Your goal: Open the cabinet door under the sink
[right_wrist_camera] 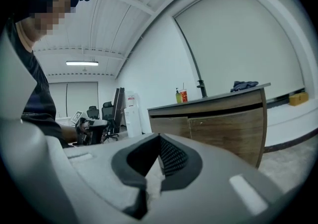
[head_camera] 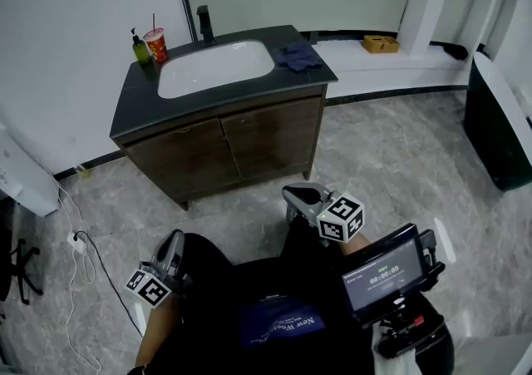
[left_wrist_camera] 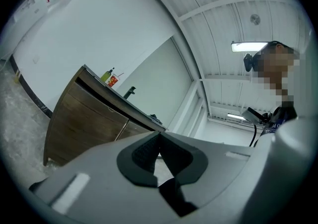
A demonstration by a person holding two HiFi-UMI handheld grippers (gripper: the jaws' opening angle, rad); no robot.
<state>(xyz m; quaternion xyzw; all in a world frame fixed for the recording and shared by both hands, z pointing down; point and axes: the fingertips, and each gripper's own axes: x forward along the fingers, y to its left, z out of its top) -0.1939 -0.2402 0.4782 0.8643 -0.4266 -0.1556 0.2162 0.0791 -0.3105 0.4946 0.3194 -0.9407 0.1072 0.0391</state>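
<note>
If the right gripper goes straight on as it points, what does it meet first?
Most likely the cabinet's left door: the right gripper points roughly level at it, with only bare floor between. The exact spot is uncertain.

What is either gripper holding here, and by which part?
Nothing. The left gripper and the right gripper both have jaws shut and empty, away from the cabinet.

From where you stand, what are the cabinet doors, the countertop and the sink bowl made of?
The cabinet doors look like wood or wood-look laminate: matte brown with streaky grain. The countertop seems dark stone or a stone-like slab, smooth with a soft sheen. The sink bowl is probably glazed ceramic: plain white and glossy.
</note>
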